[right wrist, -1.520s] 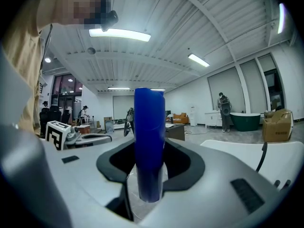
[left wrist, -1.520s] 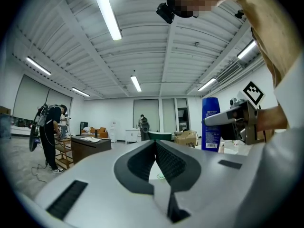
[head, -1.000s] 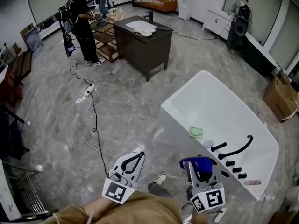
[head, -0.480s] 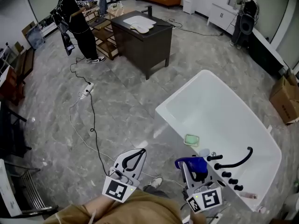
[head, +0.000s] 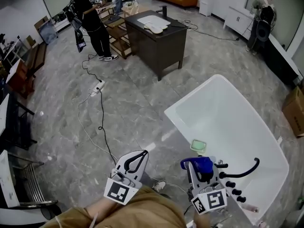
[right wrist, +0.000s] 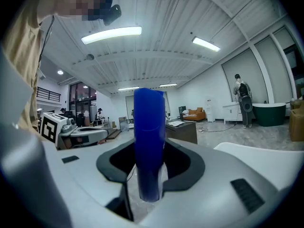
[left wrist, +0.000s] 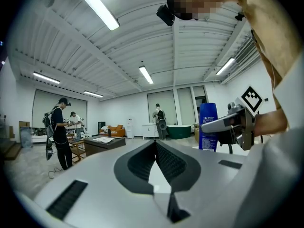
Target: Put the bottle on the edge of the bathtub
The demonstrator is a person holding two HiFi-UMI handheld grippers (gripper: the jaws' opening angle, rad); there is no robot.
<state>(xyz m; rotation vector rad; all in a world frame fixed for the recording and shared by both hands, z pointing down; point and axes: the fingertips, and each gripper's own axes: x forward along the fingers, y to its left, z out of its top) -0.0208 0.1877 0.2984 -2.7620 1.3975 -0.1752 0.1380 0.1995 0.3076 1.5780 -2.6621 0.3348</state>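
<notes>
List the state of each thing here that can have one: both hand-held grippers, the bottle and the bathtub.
Left hand-held gripper: jaws shut, nothing between them.
Right hand-held gripper: shut on the blue bottle.
Blue bottle: upright, held by the bathtub's tap end, not yet released.
Bathtub: no water visible; a green pad lies inside.
</notes>
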